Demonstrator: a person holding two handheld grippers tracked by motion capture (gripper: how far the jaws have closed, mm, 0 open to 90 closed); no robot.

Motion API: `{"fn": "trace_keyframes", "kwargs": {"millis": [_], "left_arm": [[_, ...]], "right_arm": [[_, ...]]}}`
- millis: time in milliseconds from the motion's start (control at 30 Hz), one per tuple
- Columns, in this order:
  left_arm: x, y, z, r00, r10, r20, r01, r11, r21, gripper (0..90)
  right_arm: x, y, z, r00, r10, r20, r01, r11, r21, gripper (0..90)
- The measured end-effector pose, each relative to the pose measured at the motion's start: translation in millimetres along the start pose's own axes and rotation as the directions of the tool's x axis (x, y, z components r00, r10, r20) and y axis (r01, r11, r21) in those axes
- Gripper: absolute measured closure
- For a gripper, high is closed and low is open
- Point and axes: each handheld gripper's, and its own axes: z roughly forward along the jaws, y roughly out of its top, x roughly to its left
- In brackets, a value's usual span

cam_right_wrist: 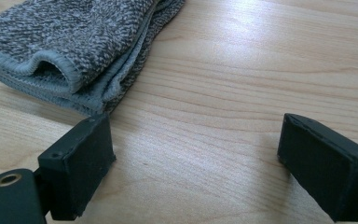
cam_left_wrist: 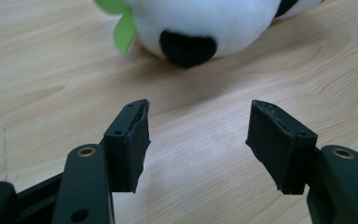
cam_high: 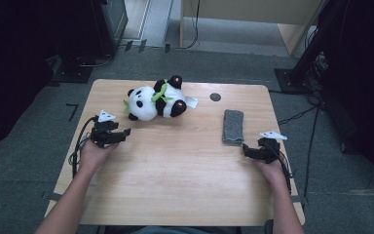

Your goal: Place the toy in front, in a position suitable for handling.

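Note:
A black-and-white panda plush (cam_high: pixel 156 102) with green leaves lies on its side at the back of the wooden table (cam_high: pixel 175 175). My left gripper (cam_high: pixel 124 132) sits just short of it at the left, its jaws open and pointing toward the toy. In the left gripper view the panda (cam_left_wrist: pixel 205 23) lies beyond the gripper (cam_left_wrist: pixel 200 112), with bare wood between the pads. A folded grey cloth (cam_high: pixel 233 126) lies on the right side. My right gripper (cam_high: pixel 247 149) is open just below the cloth's near end. In the right gripper view the cloth (cam_right_wrist: pixel 74 42) lies beside the left pad of the gripper (cam_right_wrist: pixel 196 126).
A small dark round spot (cam_high: pixel 215 96) marks the tabletop behind the cloth. A white tag (cam_high: pixel 191 101) sticks out beside the panda. Dark stands (cam_high: pixel 302 63) and cables sit on the floor around the table.

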Motion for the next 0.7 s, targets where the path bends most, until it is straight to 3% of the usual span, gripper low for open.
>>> {"fn": "trace_keyframes", "kwargs": {"millis": [167,267,500,700], "left_arm": [[-8.1,18.3,1.7,0.9998,0.012,0.018,-0.013,0.9999,0.010,38.8],[-9.3,29.4,1.9,0.9993,-0.006,0.037,0.005,0.9997,0.025,42.9],[-6.7,51.2,2.5,0.9979,-0.020,0.062,0.019,0.9998,0.010,39.1],[-8.0,71.9,2.3,0.9974,-0.001,0.072,0.001,1.0000,-0.001,38.8]], "right_arm": [[-0.9,0.2,1.1,0.9994,0.022,0.026,-0.023,1.000,0.015,3.5],[-0.7,-0.1,0.8,0.9993,0.024,0.027,-0.025,1.000,0.015,3.4],[-0.7,-0.1,0.8,0.9993,0.024,0.027,-0.024,1.000,0.015,3.4],[-0.2,-0.2,0.7,0.9991,0.029,0.032,-0.029,0.999,0.016,3.3]]}}
